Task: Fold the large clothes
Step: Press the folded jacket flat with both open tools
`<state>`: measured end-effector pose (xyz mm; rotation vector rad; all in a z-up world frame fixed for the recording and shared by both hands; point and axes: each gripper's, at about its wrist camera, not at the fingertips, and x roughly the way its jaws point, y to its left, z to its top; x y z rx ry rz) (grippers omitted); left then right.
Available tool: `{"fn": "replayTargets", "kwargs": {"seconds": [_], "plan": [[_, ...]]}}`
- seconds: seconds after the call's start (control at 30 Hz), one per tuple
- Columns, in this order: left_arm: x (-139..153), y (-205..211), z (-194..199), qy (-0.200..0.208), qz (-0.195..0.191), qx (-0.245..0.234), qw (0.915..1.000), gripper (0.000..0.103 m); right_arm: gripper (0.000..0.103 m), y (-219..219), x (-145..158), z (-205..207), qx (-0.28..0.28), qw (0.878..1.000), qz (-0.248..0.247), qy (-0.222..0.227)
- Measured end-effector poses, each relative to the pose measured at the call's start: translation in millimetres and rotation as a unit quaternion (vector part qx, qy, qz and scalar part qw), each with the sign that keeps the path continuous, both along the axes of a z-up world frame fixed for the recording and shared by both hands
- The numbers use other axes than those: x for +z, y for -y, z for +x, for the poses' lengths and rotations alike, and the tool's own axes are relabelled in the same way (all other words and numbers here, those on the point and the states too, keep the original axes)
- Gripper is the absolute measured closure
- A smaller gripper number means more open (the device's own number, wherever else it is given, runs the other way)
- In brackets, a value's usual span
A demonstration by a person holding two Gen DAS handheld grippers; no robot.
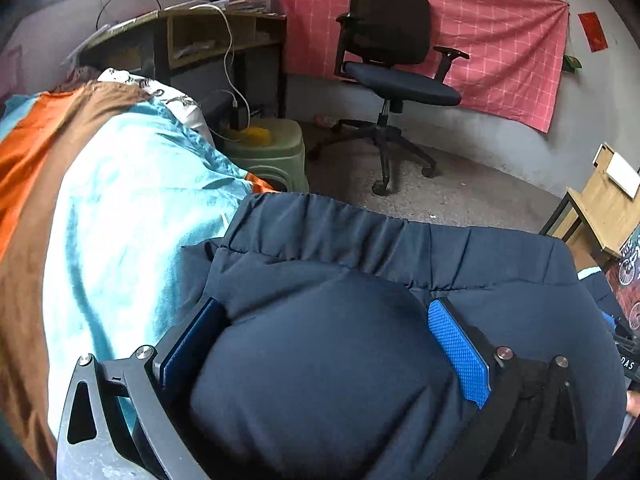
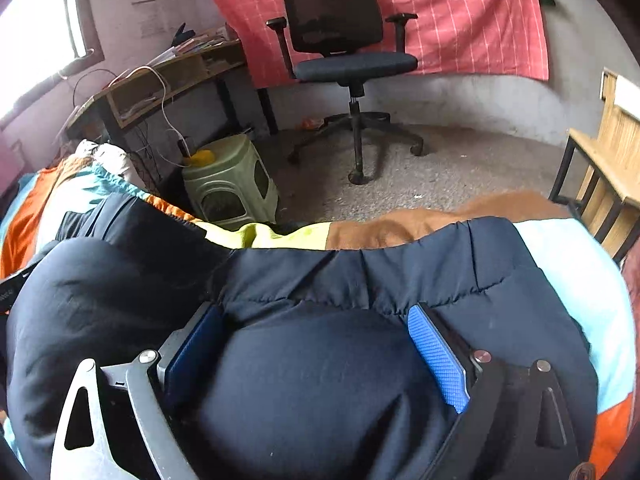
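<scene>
A dark navy padded jacket point(image 1: 360, 248) lies on a bed with a turquoise, orange and brown blanket point(image 1: 120, 200). In the left wrist view my left gripper point(image 1: 325, 304) points down at it, jaws wide. A puffed fold of the jacket bulges up between the blue pads point(image 1: 460, 352), whose faces stay uncovered. In the right wrist view my right gripper point(image 2: 315, 310) stands the same way over the jacket point(image 2: 440, 264), jaws wide with a rounded fold between the pads point(image 2: 438, 356). The jacket's gathered hem runs across just beyond both grippers. The blanket point(image 2: 580, 272) shows past it.
Beyond the bed's edge stand a green plastic stool point(image 1: 276, 152) point(image 2: 228, 184) and a black office chair point(image 1: 400, 80) point(image 2: 352, 64) on a grey floor. A cluttered desk point(image 1: 208, 36) stands at the left, a wooden table point(image 2: 612, 152) at the right.
</scene>
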<state>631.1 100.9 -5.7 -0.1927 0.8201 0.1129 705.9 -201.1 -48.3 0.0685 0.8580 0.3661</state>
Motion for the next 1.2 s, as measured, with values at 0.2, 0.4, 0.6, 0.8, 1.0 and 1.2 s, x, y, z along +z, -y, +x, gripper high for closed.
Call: {"fn": "replayTargets", "kwargs": {"seconds": [0.2, 0.4, 0.6, 0.8, 1.0, 1.2], "plan": [[2, -1, -4, 0.008, -0.012, 0.0, 0.9999, 0.001, 0.01, 6, -4, -1, -0.006, 1.0, 0.024, 0.002], [5, 0, -9, 0.011, -0.008, -0.002, 0.9999, 0.001, 0.01, 8, -3, -8, -0.011, 0.999, 0.028, 0.014], [7, 2, -9, -0.005, -0.007, -0.005, 0.9999, 0.001, 0.007, 10, -1, -13, -0.016, 0.999, 0.032, 0.022], [24, 0, -30, 0.014, -0.007, -0.012, 0.9998, 0.001, 0.0, 23, 21, -40, -0.044, 0.998, 0.01, 0.048], [36, -22, -68, 0.036, -0.042, -0.056, 0.9969, 0.001, 0.0, 66, 42, -70, -0.047, 0.997, 0.019, 0.053], [36, -37, -94, 0.017, -0.053, -0.064, 0.9964, 0.001, 0.0, 107, 41, -99, -0.04, 0.997, -0.026, 0.056]]}}
